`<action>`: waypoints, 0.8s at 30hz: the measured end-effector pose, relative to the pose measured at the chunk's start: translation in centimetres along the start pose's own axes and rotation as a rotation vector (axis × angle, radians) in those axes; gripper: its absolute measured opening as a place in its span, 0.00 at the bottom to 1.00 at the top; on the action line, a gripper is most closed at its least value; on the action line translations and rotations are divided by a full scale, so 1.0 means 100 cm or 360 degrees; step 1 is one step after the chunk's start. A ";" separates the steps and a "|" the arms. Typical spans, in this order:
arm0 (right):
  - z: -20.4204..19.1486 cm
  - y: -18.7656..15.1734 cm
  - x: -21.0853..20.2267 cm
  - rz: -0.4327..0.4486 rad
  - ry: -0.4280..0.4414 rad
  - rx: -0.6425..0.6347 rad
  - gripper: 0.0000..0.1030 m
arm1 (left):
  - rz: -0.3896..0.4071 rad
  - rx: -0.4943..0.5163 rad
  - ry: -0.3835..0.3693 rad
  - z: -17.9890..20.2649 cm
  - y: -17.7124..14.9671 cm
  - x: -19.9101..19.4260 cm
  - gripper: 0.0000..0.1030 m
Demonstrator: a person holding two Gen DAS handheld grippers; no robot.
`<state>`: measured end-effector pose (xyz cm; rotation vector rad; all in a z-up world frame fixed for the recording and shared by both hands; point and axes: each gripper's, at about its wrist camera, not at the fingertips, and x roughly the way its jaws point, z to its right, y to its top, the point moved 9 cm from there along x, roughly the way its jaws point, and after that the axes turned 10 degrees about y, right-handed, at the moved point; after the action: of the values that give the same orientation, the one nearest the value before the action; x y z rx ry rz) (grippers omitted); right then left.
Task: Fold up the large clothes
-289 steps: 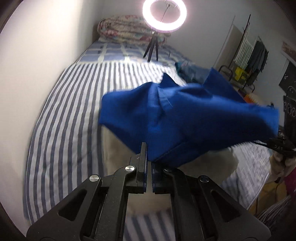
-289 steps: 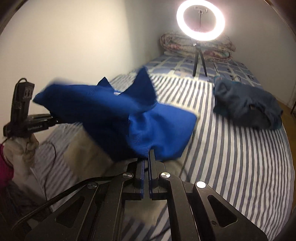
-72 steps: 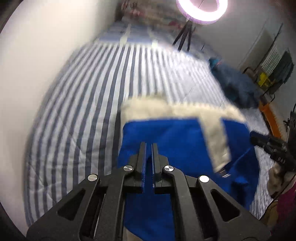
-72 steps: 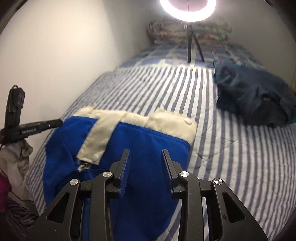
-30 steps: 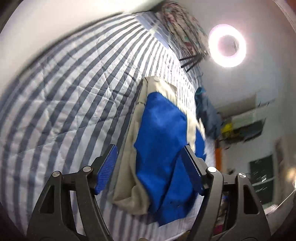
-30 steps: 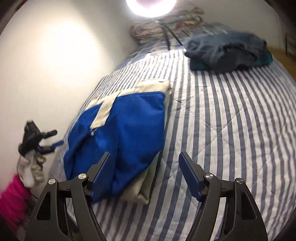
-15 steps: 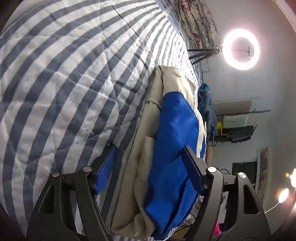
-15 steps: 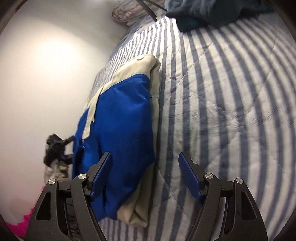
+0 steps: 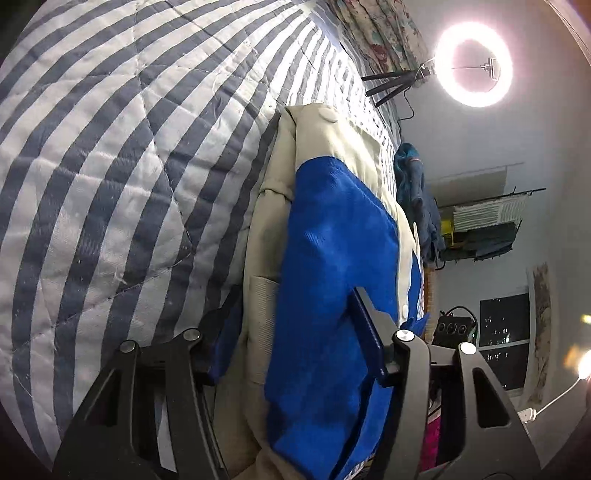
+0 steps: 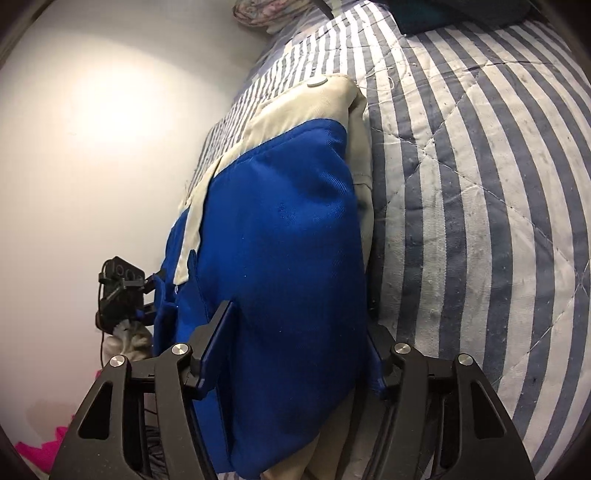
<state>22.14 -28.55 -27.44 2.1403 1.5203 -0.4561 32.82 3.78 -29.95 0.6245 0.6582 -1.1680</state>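
Observation:
A folded blue and beige jacket lies on the striped bed. My left gripper is open and straddles the jacket's near left edge, one finger on the bed side and one above the blue cloth. In the right wrist view the same jacket fills the middle. My right gripper is open and straddles its near right edge, the right finger partly hidden under the cloth.
A ring light on a tripod stands at the far end of the bed. A dark blue clothes pile lies beyond the jacket. A rolled floral quilt lies by the wall. A black device stands off the bed's edge.
Both grippers, wide open, have dropped low and moved in around the folded jacket's two side edges. The jacket itself has stayed flat on the bed.

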 end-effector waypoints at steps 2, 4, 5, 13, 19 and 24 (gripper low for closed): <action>0.000 -0.002 -0.001 -0.0005 0.0017 0.0013 0.56 | 0.0008 -0.0028 -0.0001 -0.001 0.002 0.004 0.60; 0.003 -0.003 -0.005 0.0017 0.0015 0.0016 0.56 | 0.0024 -0.0045 -0.0007 0.000 0.004 0.005 0.61; 0.004 -0.001 -0.011 0.0028 0.0008 0.0010 0.57 | 0.0030 -0.0025 0.0002 0.003 0.005 0.006 0.61; -0.009 -0.002 -0.007 0.0016 -0.0103 -0.0075 0.41 | 0.0081 0.0112 0.0115 0.022 0.002 0.010 0.42; -0.023 -0.005 -0.005 0.0001 -0.0163 -0.0159 0.45 | 0.0108 0.0106 0.0187 0.021 0.005 0.015 0.60; -0.017 -0.006 0.004 0.0014 -0.0125 -0.0052 0.52 | 0.0110 0.0169 0.0177 0.027 0.004 0.022 0.52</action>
<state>21.72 -27.13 -26.33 2.0790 1.4647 -0.5027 34.15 0.57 -29.76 0.8011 0.6666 -1.1146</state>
